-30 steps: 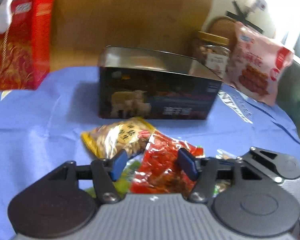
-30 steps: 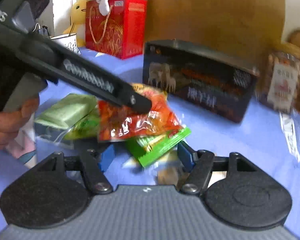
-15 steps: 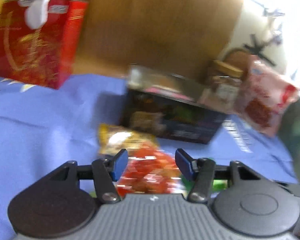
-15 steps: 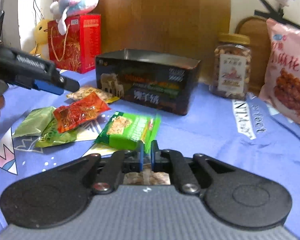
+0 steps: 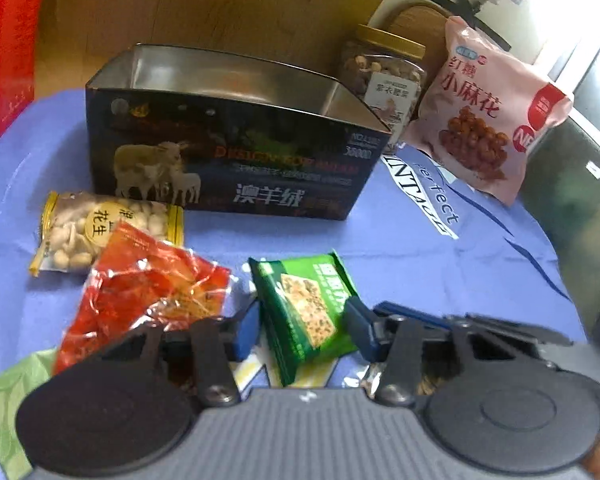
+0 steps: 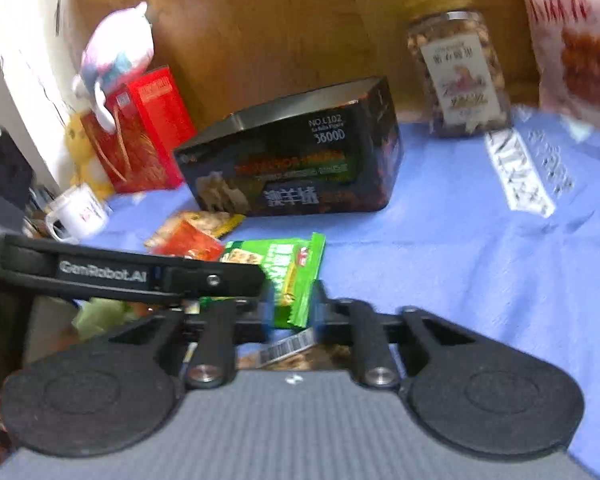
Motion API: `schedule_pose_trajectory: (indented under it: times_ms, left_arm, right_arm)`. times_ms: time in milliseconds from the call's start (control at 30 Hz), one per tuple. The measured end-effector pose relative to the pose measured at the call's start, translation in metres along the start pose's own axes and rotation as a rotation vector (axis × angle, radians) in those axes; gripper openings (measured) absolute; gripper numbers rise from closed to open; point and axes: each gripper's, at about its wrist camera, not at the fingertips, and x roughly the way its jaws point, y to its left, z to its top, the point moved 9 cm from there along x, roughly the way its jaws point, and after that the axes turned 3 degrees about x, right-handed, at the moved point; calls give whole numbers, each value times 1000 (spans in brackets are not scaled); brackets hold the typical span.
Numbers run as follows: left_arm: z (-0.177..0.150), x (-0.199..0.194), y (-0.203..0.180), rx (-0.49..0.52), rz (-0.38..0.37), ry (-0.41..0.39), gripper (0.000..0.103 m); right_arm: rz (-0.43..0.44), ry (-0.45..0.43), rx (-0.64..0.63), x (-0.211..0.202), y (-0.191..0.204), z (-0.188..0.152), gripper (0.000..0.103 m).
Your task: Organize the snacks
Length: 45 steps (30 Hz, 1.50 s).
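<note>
The green snack packet, flat on the cloth half a second ago, now hangs lifted, pinched in the right gripper. The left gripper stays spread apart. The open tin box beyond likely receives it.

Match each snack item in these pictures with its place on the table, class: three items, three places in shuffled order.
Items:
1. green cracker packet
2. peanut packet
3. nut jar

Places:
A. behind the dark tin box, at its right end
B. between the jaws of the right gripper
C. on the blue cloth in front of the box, at its left end

Pairs: 1-B, 2-C, 3-A
</note>
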Motion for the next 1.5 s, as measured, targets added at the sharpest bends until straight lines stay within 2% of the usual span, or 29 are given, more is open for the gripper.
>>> schedule_pose_trajectory:
  times_ms: [67, 133, 167, 300, 367, 400, 467, 500, 533, 567, 633, 700, 767, 800, 833, 967, 1067, 1167, 1267, 1333, 1367, 1433, 1500]
  left_arm:
    - [1, -1, 1, -11, -19, 8, 40]
    - [6, 2, -1, -25, -71, 16, 35]
    - [8, 1, -4, -34, -94, 14, 29]
    - [25, -14, -10, -23, -97, -38, 27]
    - [28, -13, -8, -11, -72, -38, 26]
    - [28, -11, -7, -2, -64, -33, 29]
    - [23, -4, -4, 7, -57, -2, 33]
    - [21, -1, -2, 6, -49, 6, 36]
    - [19, 2, -1, 5, -50, 16, 37]
    - [16, 6, 0, 2, -59, 32, 42]
    - [11, 14, -3, -5, -83, 61, 48]
    - [7, 20, -9, 20, -88, 61, 48]
    - [5, 22, -18, 65, -87, 54, 44]
    - [5, 21, -20, 77, -77, 53, 42]
    - [6, 18, -21, 87, -69, 42, 41]
    - [29, -13, -20, 77, -100, -41, 38]
    - [62, -34, -15, 72, -107, -128, 39]
    - [100, -41, -1, 58, -64, -198, 40]
    - [129, -34, 23, 6, -14, -226, 41]
    - [143, -25, 43, -23, 61, -250, 49]
    - [146, -21, 52, -19, 108, -249, 50]
    - [145, -17, 67, -9, 191, -229, 48]
    - [136, -28, 73, -17, 158, -245, 48]
  right_arm:
    - [33, 3, 70, -3, -4, -1, 3]
    - [75, -11, 94, -9, 0, 1, 3]
    - [98, -26, 93, -13, 7, 4, 3]
    - [73, -124, -41, -31, 37, 29, 3]
    - [22, -147, -108, -35, 40, 36, 8]
    - [12, -136, -140, -36, 40, 35, 11]
    - [6, -82, -206, -33, 38, 23, 36]
    - [-41, -66, -243, -32, 34, 15, 63]
    - [-87, -58, -284, -30, 29, 8, 78]
    - [-118, -36, -326, -26, 28, 0, 80]
    - [-134, 29, -380, -15, 26, -16, 79]
    - [-159, 57, -420, -6, 23, -24, 77]
    - [-146, 46, -409, 0, 22, -24, 68]
    - [-149, 41, -411, 0, 24, -22, 56]
    - [-148, 42, -410, -1, 27, -20, 55]
    - [-144, -67, -454, -15, 47, -3, 54]
    - [-137, -163, -483, -17, 63, 28, 54]
    - [-119, -200, -483, 0, 73, 66, 54]
    - [-83, -196, -432, 30, 75, 96, 55]
    - [-71, -196, -407, 50, 73, 108, 63]
    - [-64, -175, -402, 60, 73, 108, 67]
    - [-82, -156, -380, 61, 71, 106, 67]
    - [-60, -173, -338, 44, 64, 103, 67]
